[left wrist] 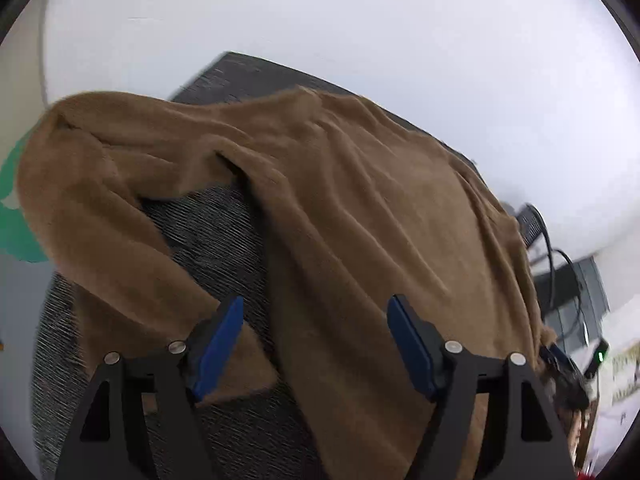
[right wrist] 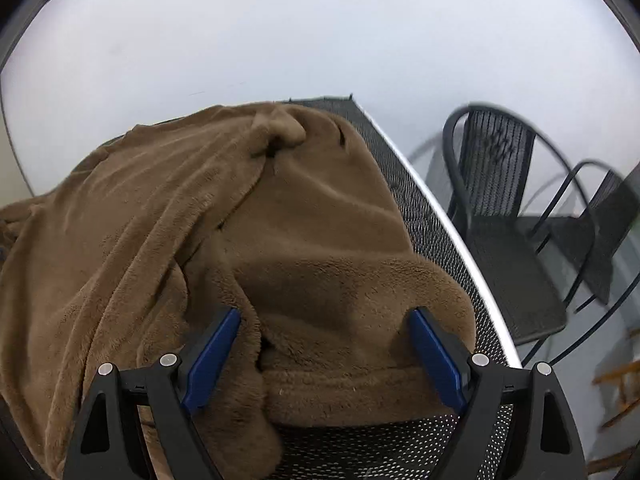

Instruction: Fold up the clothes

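Note:
A brown fleece garment lies spread and rumpled over a dark mesh table. One sleeve runs down the left side toward my left gripper, which hovers open above the cloth with nothing pinched between its blue pads. In the right wrist view the same brown garment shows a folded-over flap near the table's right edge. My right gripper stands wide open over that flap, its blue pads clear of the fabric.
The mesh table's pale rim curves along the right. Two black metal chairs stand beyond it on a light floor. In the left wrist view, dark equipment with cables sits at the right and a green shape at the far left.

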Tool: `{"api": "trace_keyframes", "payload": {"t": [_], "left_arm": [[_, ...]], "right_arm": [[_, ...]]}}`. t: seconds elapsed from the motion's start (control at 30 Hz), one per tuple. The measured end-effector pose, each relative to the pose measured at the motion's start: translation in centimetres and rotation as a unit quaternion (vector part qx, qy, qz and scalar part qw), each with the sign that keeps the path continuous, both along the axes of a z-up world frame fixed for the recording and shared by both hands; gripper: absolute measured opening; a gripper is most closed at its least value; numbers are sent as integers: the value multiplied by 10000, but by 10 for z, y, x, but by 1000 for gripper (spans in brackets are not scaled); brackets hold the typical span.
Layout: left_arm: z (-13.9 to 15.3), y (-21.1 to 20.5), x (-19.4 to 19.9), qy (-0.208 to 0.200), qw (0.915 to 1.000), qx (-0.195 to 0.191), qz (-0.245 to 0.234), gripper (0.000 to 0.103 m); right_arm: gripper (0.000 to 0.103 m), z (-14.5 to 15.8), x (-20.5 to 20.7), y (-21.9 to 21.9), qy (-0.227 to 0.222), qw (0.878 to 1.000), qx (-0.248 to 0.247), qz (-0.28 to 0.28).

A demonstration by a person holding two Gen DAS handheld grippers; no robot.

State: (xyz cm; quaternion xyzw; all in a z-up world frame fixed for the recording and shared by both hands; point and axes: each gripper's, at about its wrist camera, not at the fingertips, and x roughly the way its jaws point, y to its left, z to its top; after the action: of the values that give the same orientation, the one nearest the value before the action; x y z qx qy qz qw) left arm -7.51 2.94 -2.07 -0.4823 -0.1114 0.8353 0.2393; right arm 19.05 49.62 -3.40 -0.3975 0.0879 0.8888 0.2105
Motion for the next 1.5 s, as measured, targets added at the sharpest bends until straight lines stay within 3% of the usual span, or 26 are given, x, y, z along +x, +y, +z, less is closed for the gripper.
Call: {"api": "trace_keyframes", "payload": {"t": [0.07,0.17,0.33,0.47,0.53,0.63,0.7,0.8,0.93,1.07,1.2,1.4,1.43,1.5], "left_arm": [[1,9,6,20,9999,18,-122,78],[-2,17,12,12,9999,-7,-164,78],[-8,12,20,-5,9999,-60,-99,78],[-8,3,35,159,9996,-199,-80,78],[-6,-2,45,309,9991,-241,-167,78],[-2,-7,64,597,9969,-377,-333,78],[-1,-9,77,789,9947,-505,-435,79],[-3,-8,91,919,9929,-522,-544,80],[-5,-6,102,959,9932,-239,-622,80],[-7,0,105,944,9936,-29,-613,80],[-11,3,105,871,9946,84,-550,80],[-17,-2,107,800,9959,174,-383,80],[-18,-3,107,793,9961,182,-352,80],[-20,-6,109,768,9964,213,-291,80]], "right_arm": [[88,2,-5,8,-167,9995,253,-92],[88,-1,-15,27,-519,9921,1056,-427],[88,-5,-21,71,-764,9890,1070,-685],[88,1,-17,86,-1022,9683,1884,-1284],[88,10,-8,82,-879,9687,1933,-1288],[88,28,14,45,-136,9834,1755,-446],[88,33,31,6,144,9814,1885,334],[88,24,47,-50,54,9643,2339,1244],[88,-3,64,-103,-355,9378,2835,1972],[88,-20,55,-109,-521,9271,3067,2091],[88,-29,45,-98,-461,9299,3004,2072],[88,-31,20,-106,-328,9200,3150,2307],[84,-31,17,-109,-292,9184,3172,2347],[58,-29,12,-115,-261,9171,3147,2432]]}}
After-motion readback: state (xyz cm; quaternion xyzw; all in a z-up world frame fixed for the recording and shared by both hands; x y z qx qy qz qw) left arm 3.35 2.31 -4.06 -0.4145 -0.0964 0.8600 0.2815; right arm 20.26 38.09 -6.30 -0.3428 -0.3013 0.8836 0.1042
